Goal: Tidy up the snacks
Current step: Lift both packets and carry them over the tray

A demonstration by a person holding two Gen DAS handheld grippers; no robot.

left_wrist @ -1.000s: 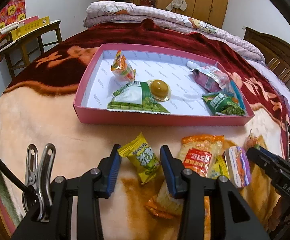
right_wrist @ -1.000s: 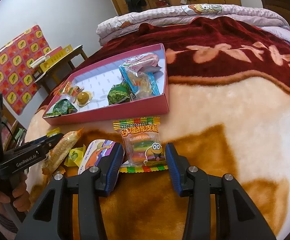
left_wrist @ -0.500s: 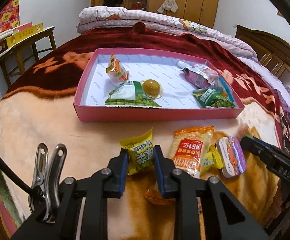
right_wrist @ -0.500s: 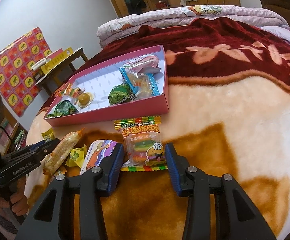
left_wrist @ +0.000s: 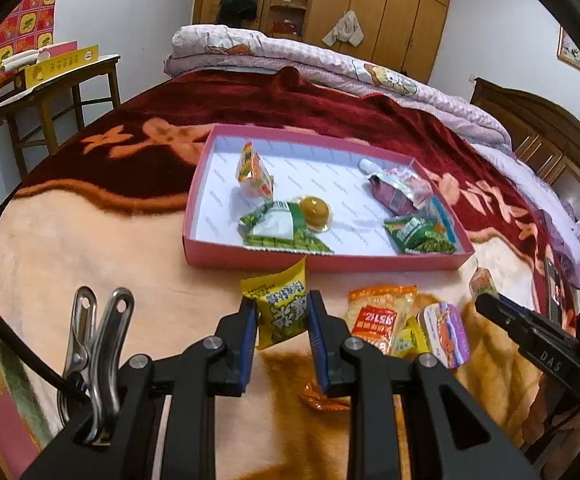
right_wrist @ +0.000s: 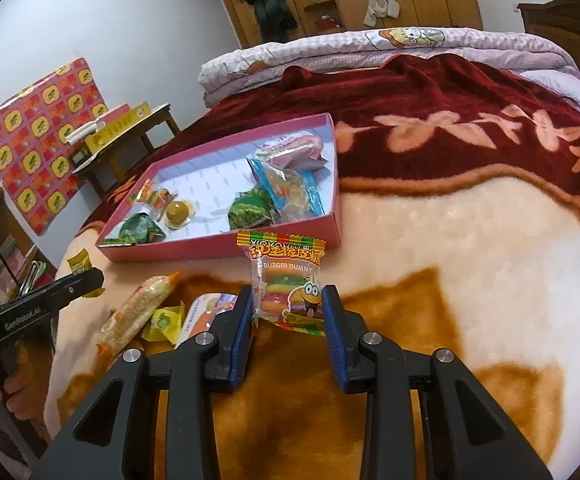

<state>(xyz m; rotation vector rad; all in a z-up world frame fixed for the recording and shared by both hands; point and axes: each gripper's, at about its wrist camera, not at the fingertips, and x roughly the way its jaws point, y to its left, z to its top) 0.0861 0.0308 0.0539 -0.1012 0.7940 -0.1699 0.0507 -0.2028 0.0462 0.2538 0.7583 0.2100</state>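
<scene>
Your left gripper is clamped on the yellow snack packet, its blue pads pressing the packet's two sides, and the packet stands up between them just near of the pink tray, whose near wall it overlaps in the left wrist view. Your right gripper has just been drawing its jaws in and now pinches the burger gummy bag, both pads against the clear wrapper; the bag stands upright, its top edge reaching the near wall of the tray. The tray lies on the blanket of the bed and holds a small orange packet at the far left, a green pea packet with a round yellow jelly cup just right of it, a purple pouch at the far right and a second green packet at the near right beside a blue-edged bag. Between your two grippers, loose on the blanket, lie an orange cracker packet, a small yellow-green sweet touching it, and an oval purple-lidded tub. A crumpled orange wrapper shows under your left gripper's right finger. A wooden side table stands to the far left
</scene>
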